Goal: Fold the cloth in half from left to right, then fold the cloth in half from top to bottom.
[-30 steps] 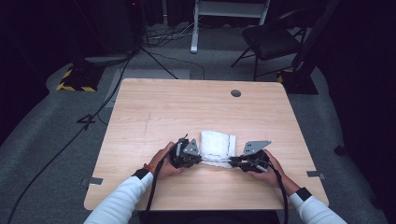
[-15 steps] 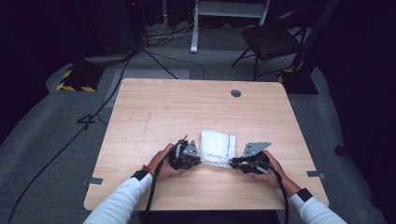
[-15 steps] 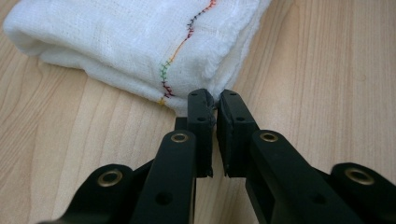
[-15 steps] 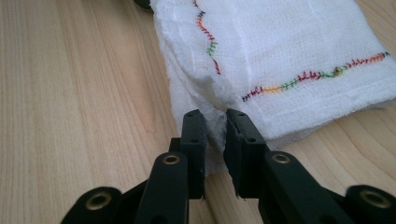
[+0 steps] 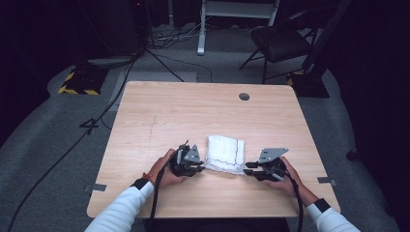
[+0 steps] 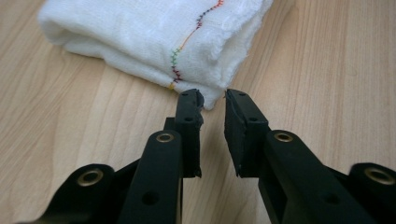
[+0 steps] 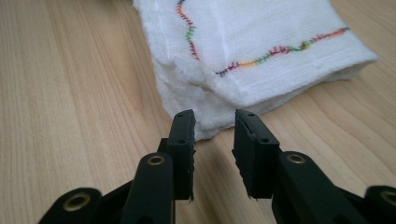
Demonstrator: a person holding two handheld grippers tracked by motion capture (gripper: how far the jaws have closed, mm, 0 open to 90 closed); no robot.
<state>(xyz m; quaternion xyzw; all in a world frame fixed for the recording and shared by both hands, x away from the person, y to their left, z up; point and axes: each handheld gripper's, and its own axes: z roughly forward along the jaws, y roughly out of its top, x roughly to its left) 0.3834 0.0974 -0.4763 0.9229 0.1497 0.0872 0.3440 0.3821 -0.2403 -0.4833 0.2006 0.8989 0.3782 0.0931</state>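
Observation:
A folded white cloth [image 5: 225,153] with a multicoloured stitched line lies on the wooden table [image 5: 193,111], near its front edge. My left gripper [image 5: 201,167] rests low at the cloth's near left corner. In the left gripper view the gripper [image 6: 212,98] is open, and the corner of the cloth [image 6: 154,32] sits just at the tips. My right gripper [image 5: 247,168] sits at the near right corner. In the right gripper view this gripper [image 7: 215,119] is open too, with the layered edge of the cloth [image 7: 252,46] just beyond the tips.
A round cable hole [image 5: 244,96] sits near the table's far right. Beyond the table stand a dark chair [image 5: 283,41] and a white stand [image 5: 200,29], and cables run over the grey floor. A hand holds each gripper from the near edge.

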